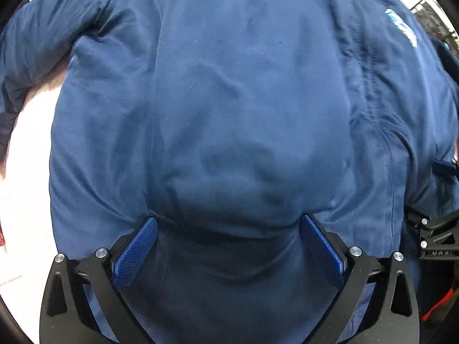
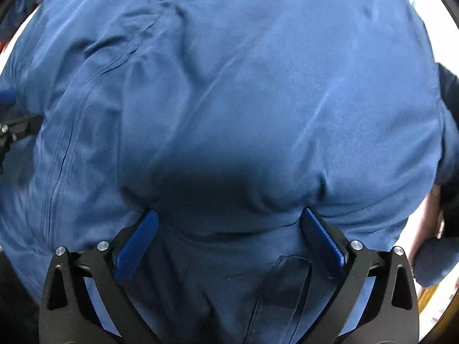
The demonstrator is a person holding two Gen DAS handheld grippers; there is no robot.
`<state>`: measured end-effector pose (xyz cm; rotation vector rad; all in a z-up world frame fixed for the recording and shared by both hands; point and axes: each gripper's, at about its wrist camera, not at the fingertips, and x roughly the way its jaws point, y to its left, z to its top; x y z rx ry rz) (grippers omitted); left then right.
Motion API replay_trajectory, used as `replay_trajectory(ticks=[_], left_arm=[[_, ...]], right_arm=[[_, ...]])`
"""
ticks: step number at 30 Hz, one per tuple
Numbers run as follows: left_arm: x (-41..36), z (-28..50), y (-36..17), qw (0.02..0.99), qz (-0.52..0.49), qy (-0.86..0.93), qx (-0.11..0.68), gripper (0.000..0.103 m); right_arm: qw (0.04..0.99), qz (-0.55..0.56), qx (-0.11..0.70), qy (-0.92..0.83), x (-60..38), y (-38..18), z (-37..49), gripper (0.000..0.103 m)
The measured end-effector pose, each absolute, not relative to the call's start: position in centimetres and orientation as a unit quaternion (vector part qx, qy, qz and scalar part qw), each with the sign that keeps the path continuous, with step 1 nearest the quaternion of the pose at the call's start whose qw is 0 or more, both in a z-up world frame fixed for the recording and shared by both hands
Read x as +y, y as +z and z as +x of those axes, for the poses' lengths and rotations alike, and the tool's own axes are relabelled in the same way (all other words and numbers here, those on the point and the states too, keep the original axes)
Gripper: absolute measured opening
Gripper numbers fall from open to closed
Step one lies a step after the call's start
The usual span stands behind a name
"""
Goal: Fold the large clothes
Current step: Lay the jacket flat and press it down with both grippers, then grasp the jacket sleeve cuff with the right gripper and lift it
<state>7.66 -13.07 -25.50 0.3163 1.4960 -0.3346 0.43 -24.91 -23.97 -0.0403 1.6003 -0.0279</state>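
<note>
A large blue jacket (image 1: 229,100) lies spread on a white table (image 1: 25,200) and fills both views (image 2: 243,100). It has a pale logo patch (image 1: 401,27) and a sleeve (image 1: 43,28) reaching to the upper left. My left gripper (image 1: 228,219) points down onto the cloth, open wide, its blue pads (image 1: 134,252) standing apart on either side of a folded hem edge without pinching it. My right gripper (image 2: 229,212) stands just as wide over another stretch of hem, pads (image 2: 324,240) clear of any grip. Each gripper shows at the edge of the other's view (image 1: 430,235) (image 2: 11,132).
White tabletop shows left of the jacket and along the upper right edge (image 2: 441,28) of the right wrist view. A blue cuff (image 2: 433,263) lies at the lower right there. Something red (image 1: 439,304) sits at the lower right of the left wrist view.
</note>
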Motion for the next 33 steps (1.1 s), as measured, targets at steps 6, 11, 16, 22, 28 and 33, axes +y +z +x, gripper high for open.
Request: replay_trajectory(ticks=[6,11,16,22,28,33], left_arm=[[-14.6,9.0,-26.2,0.721,0.138,-0.140,0.664,0.098],[-13.6,7.4,-25.1,0.730,0.134,-0.160,0.651,0.097],[-10.8,6.1,-23.4,0.731,0.104,-0.159,0.655,0.097],[-8.1,4.3,-23.0,0.730,0.087,-0.152,0.661,0.097],[-9.3,4.1,-22.3,0.728,0.107,-0.166,0.656,0.097],[-11.4,4.7,-21.4,0.729,0.123,-0.183,0.648,0.097]], right_arm=[[0.709,-0.012,0.705,-0.015,-26.4,-23.7,0.0,0.099],[0.720,-0.015,0.694,-0.018,-26.6,-22.5,-2.9,0.098],[0.794,-0.027,0.598,-0.109,-29.2,-16.8,-5.3,0.098],[0.803,-0.040,0.524,-0.283,-38.3,-12.3,-10.2,0.098],[0.768,-0.044,0.531,-0.355,-45.3,-13.2,-13.9,0.098],[0.751,-0.039,0.545,-0.371,-49.0,-14.4,-14.2,0.098]])
